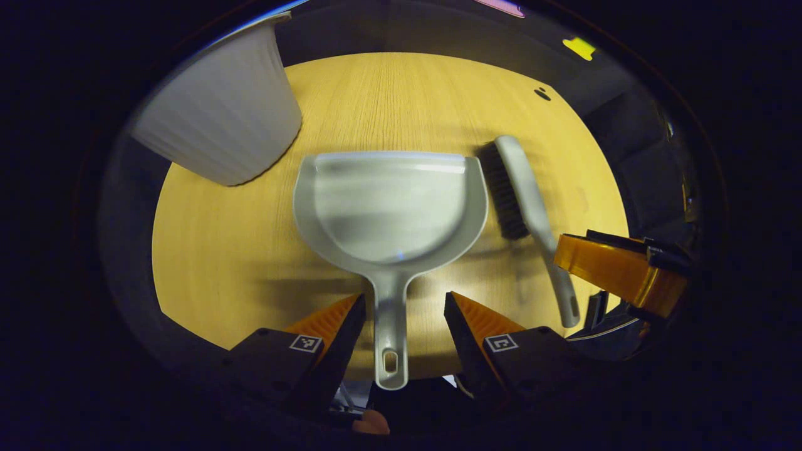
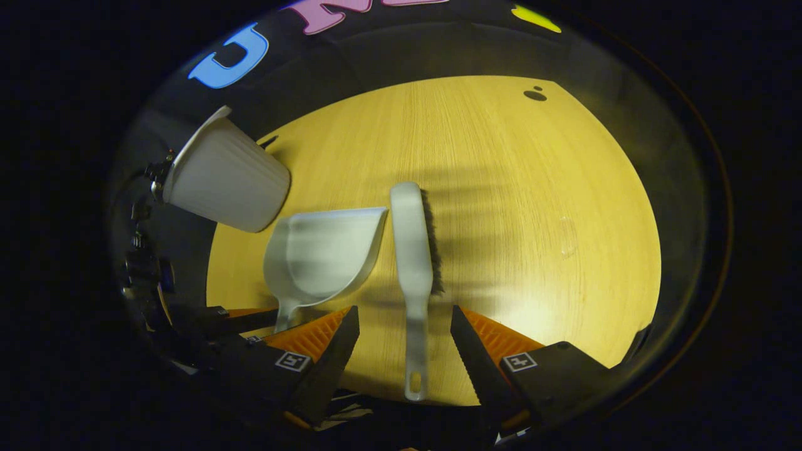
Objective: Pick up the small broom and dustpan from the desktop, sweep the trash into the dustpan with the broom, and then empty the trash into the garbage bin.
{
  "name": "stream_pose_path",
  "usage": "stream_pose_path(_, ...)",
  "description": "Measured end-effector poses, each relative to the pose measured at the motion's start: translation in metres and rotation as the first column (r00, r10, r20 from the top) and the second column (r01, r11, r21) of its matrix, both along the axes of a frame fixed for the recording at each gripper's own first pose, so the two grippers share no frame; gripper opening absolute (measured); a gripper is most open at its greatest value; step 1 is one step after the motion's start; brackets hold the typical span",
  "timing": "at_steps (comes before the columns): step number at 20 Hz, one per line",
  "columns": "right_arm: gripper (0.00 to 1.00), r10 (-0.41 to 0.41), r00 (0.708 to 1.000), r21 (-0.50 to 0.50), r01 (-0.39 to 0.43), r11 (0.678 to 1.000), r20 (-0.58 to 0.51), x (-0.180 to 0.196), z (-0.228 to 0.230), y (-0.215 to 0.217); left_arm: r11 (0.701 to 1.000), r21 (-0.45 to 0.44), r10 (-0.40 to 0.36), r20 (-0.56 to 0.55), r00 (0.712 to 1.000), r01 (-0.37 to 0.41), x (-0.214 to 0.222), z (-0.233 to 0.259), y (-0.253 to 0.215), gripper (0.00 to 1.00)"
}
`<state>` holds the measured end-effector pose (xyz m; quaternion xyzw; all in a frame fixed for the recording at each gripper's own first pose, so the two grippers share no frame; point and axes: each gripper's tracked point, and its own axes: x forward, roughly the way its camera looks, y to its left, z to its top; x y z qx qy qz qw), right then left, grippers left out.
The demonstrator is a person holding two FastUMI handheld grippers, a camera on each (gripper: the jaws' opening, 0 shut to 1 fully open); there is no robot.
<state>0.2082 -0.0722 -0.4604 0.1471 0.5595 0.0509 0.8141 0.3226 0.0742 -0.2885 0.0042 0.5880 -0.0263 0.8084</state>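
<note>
Below, both open tools straddle handles: dustpan, broom; bin rim cut off.

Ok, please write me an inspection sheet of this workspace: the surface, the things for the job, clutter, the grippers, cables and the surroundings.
Surface: wooden desktop, light grain, a small dark mark near its far edge.
Job's things: grey dustpan lying flat, handle toward the camera; small broom beside it on its side, bristles facing away from the dustpan; white ribbed garbage bin at the far left of the desktop.
Clutter: no trash seen on the desktop.
Grippers: left gripper open, fingers on both sides of the dustpan handle, not touching; right gripper open, fingers on both sides of the broom handle, not touching.
Cables: nothing seen.
Surroundings: dark booth wall behind the desktop.
</note>
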Motion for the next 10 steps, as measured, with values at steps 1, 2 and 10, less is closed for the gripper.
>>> stream_pose_path(1, 0.95, -0.011, 0.998, 0.006, 0.01, 1.0, 0.058, 0.007, 0.024, 0.002, 1.0, -0.017, 0.002, 0.04, 0.999, -0.002, -0.001, 0.018, -0.003, 0.77)
stream_pose_path(2, 0.95, -0.018, 0.993, 0.007, 0.017, 1.0, 0.114, 0.014, 0.046, 0.002, 0.999, -0.034, -0.001, 0.075, 0.997, 0.004, -0.005, 0.037, -0.005, 0.77)
stream_pose_path(10, 0.96, -0.017, 0.823, -0.035, 0.044, 0.998, 0.568, 0.057, 0.211, 0.019, 0.989, -0.138, 0.049, 0.651, 0.758, 0.054, 0.02, 0.188, -0.002, 0.77)
